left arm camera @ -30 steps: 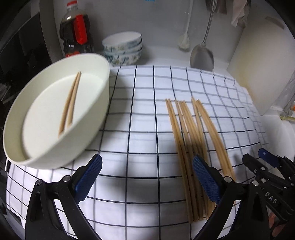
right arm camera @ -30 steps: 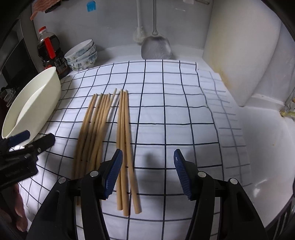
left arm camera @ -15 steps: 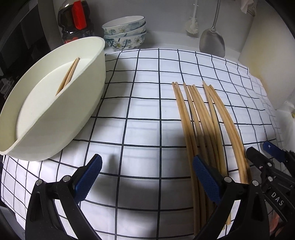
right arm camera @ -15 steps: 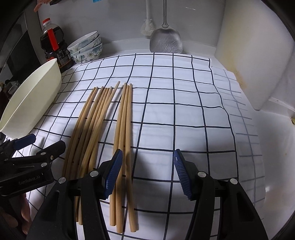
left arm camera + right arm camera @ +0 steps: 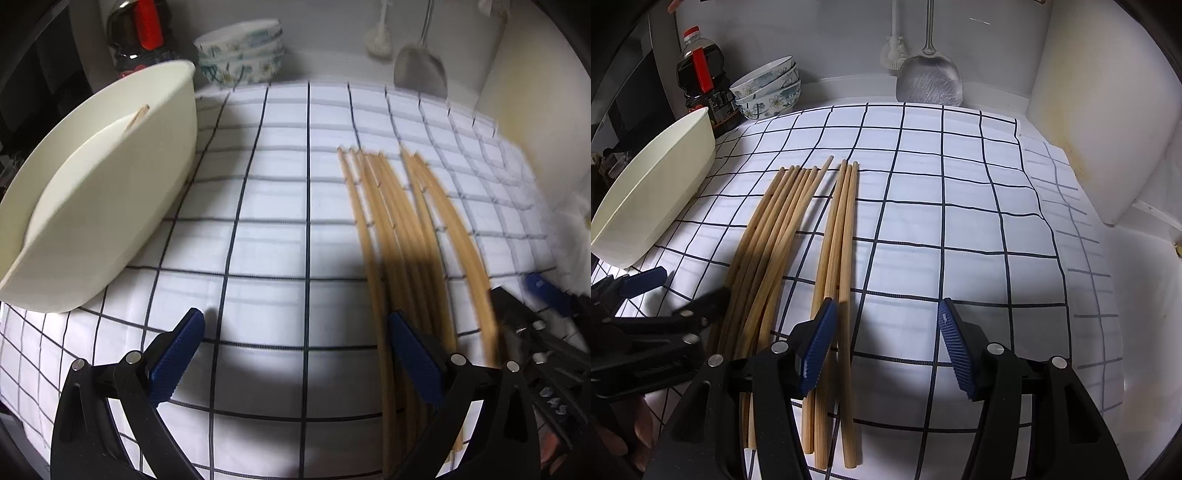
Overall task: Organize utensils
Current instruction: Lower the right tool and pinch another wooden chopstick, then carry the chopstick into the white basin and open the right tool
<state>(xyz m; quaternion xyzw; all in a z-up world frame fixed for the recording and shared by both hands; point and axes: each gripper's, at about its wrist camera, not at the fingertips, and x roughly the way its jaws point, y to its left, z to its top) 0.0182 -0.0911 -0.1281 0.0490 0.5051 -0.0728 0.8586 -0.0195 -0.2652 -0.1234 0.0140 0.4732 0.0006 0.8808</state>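
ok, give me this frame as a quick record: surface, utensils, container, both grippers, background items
surface: checked cloth
utensils: wooden chopsticks lying loose on the cloth in two bunches, larger one nearer the tub
container: cream tub, tilted, chopstick tips showing inside
left gripper: open, nothing between the pads
right gripper: open, one pad over the smaller bunch, nothing gripped
background: sauce bottle, stacked floral bowls, metal spatula, cutting board

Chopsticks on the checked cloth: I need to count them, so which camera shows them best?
The right wrist view: the chopsticks lie sharp, nearly full length, tips fanned apart. The left wrist view shows them motion-blurred, their near ends behind its claw's finger.
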